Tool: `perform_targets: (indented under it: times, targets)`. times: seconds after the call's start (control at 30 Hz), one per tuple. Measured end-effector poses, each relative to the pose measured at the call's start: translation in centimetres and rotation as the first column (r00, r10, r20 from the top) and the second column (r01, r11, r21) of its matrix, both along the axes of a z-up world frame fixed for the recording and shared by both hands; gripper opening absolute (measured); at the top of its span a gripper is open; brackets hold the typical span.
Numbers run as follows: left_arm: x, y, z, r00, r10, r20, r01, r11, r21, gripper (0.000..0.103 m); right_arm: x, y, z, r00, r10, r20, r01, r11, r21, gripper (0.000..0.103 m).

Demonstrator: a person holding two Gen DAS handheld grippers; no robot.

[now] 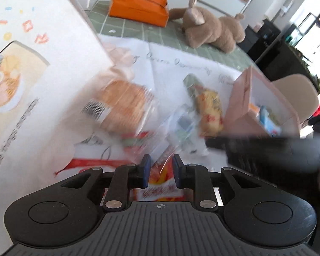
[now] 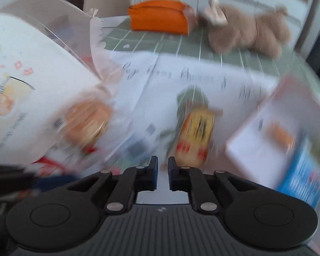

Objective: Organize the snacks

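Observation:
Both views are motion-blurred. My left gripper (image 1: 160, 166) hangs just above a red and orange snack packet (image 1: 160, 183), its jaws a small way apart and on either side of the packet's top; no firm grip shows. Beyond it lie a bagged bread roll (image 1: 121, 104), a clear packet (image 1: 181, 125) and a yellow snack bag (image 1: 209, 111). My right gripper (image 2: 162, 170) is nearly closed and empty above the white cloth, short of the yellow snack bag (image 2: 195, 136). The pink box (image 1: 256, 98) at the right holds blue and orange packets (image 2: 303, 170).
A big white printed box (image 1: 32, 74) stands at the left, also in the right wrist view (image 2: 25, 81). An orange pouch (image 1: 138, 6) and a brown plush toy (image 1: 211, 29) lie at the back on the green checked tablecloth (image 1: 155, 34). The other gripper's dark arm (image 1: 266, 149) crosses at the right.

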State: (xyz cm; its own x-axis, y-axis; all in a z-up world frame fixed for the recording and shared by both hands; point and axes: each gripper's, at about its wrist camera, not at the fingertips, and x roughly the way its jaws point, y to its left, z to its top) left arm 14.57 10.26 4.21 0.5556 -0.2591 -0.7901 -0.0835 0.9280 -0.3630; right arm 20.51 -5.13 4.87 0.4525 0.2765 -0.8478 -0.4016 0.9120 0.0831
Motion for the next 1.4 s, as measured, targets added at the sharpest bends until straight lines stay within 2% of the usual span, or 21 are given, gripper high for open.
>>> perform_targets:
  times: [0.1,0.17,0.2,0.3,0.33,0.4,0.47,0.6,0.7,0.77,0.87,0.93,1.0,1.07,1.13,1.2,1.3,1.4]
  targets:
    - [1.3,-1.0,1.3,0.998,-0.025,0.057,0.027,0.999,-0.033,0.025,-2.7,-2.1,0.8,0.999,-0.023,0.025,0.023,0.999,0.027,0.010]
    - [2.8,-2.2,1.8,0.996,-0.062,0.065,0.066,0.996,-0.054,0.025,-4.1,-3.7,1.4,0.999,-0.028,0.035,0.026,0.999,0.037,0.014]
    - [4.0,-3.1,2.0,0.994,-0.093,0.063,0.096,0.995,-0.040,0.025,-4.7,-4.5,1.5,0.999,-0.023,0.038,0.022,0.999,0.031,0.021]
    - [7.5,-6.2,1.8,0.987,-0.156,0.048,0.151,0.984,0.091,0.025,-6.3,-6.4,1.3,0.999,0.007,0.036,-0.007,1.000,-0.004,0.052]
    - [8.5,-6.8,1.3,0.987,-0.158,0.030,0.153,0.981,0.117,0.025,-6.8,-7.0,1.1,0.999,0.017,0.041,-0.016,1.000,-0.014,0.057]
    - [10.3,-7.7,0.1,0.988,-0.155,-0.010,0.155,0.979,0.130,0.025,-7.5,-8.1,0.5,0.998,0.040,0.041,-0.039,0.999,-0.023,0.057]
    - [11.2,-8.0,-0.6,0.989,-0.145,-0.006,0.144,0.981,0.131,0.037,-8.0,-8.8,-0.4,0.997,0.068,0.028,-0.067,0.997,-0.033,0.057]
    - [12.1,-9.0,-0.9,0.990,-0.139,-0.001,0.138,0.981,0.134,0.038,-8.1,-9.7,-1.9,0.996,0.092,-0.003,-0.092,0.995,-0.031,0.058]
    - [11.8,-10.1,-0.6,0.985,-0.172,0.007,0.167,0.965,0.201,0.037,-8.3,-10.2,-2.0,0.991,0.137,0.004,-0.137,0.990,-0.039,0.058]
    - [11.4,-10.1,-0.4,0.984,-0.179,-0.005,0.176,0.962,0.211,0.034,-8.4,-10.6,-0.9,0.985,0.170,0.036,-0.169,0.985,-0.039,0.058]
    - [11.0,-10.3,-0.3,0.977,-0.214,-0.025,0.214,0.950,0.227,0.033,-8.3,-12.0,2.6,0.972,0.173,0.162,-0.176,0.984,0.005,0.057]
    - [10.7,-10.7,-0.2,0.968,-0.247,-0.035,0.248,0.939,0.237,0.033,-7.0,-13.4,4.9,0.970,0.109,0.219,-0.121,0.992,0.046,0.057]
    - [10.4,-11.4,-0.1,0.957,-0.286,-0.054,0.290,0.922,0.258,0.031,-4.7,-15.3,6.1,0.967,-0.013,0.256,-0.003,0.998,0.060,0.057]
    - [10.1,-11.7,0.1,0.949,-0.312,-0.054,0.315,0.910,0.271,0.030,-2.1,-17.3,6.1,0.949,-0.161,0.269,0.161,0.987,0.023,0.057]
    - [10.4,-11.7,-0.1,0.946,-0.321,-0.041,0.320,0.908,0.270,0.031,0.0,-19.4,5.1,0.930,-0.265,0.255,0.279,0.960,-0.018,0.056]
    - [11.1,-11.5,-0.3,0.946,-0.323,-0.028,0.319,0.913,0.256,0.033,1.5,-20.9,3.6,0.926,-0.301,0.227,0.323,0.944,-0.065,0.052]
    - [12.0,-11.3,-0.6,0.946,-0.323,-0.009,0.317,0.921,0.229,0.036,2.5,-22.0,1.5,0.933,-0.309,0.183,0.335,0.932,-0.135,0.044]
    - [12.2,-11.3,-0.8,0.938,-0.346,-0.007,0.338,0.914,0.226,0.038,3.1,-23.0,0.2,0.939,-0.325,0.109,0.337,0.934,-0.120,0.033]
